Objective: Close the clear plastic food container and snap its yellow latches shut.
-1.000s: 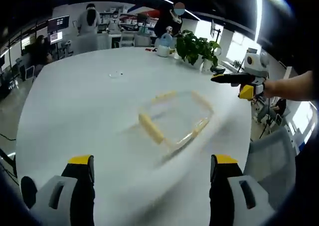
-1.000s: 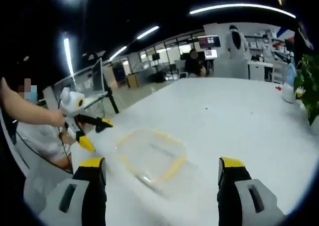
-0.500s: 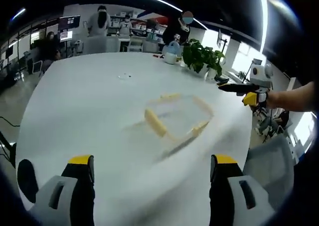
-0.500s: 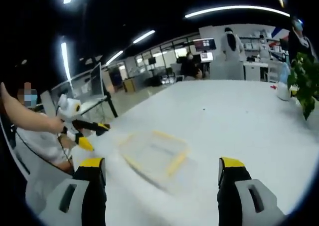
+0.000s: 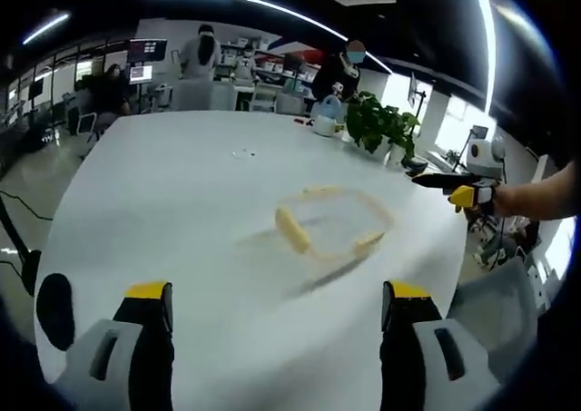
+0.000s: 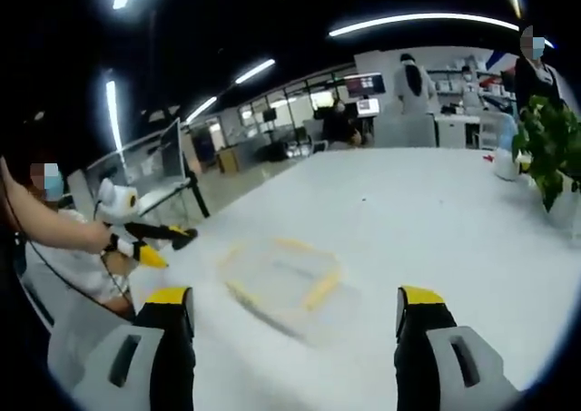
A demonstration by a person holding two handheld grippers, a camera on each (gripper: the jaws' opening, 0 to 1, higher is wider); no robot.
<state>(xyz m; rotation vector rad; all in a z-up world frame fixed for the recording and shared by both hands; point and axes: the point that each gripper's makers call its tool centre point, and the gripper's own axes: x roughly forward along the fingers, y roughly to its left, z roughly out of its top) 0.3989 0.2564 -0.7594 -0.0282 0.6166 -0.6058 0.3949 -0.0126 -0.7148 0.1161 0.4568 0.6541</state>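
So the container [image 5: 332,224] sits out in the middle of the white table [image 5: 163,193], lid looking on, though it's too blurry to tell if the yellow latches [image 5: 290,229] are snapped. Left gripper [image 5: 272,338] and right gripper [image 6: 295,338] both hang spread wide, well short of it, holding nothing. Pretty much everything's left, I'd say.

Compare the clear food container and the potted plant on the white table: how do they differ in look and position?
The clear food container is low, flat and see-through with yellow latches; the potted plant is tall, leafy and green. The container lies near the middle of the white table, ahead of both open grippers; the plant stands at the far edge. Both rest on this table, untouched by the left gripper and right gripper.
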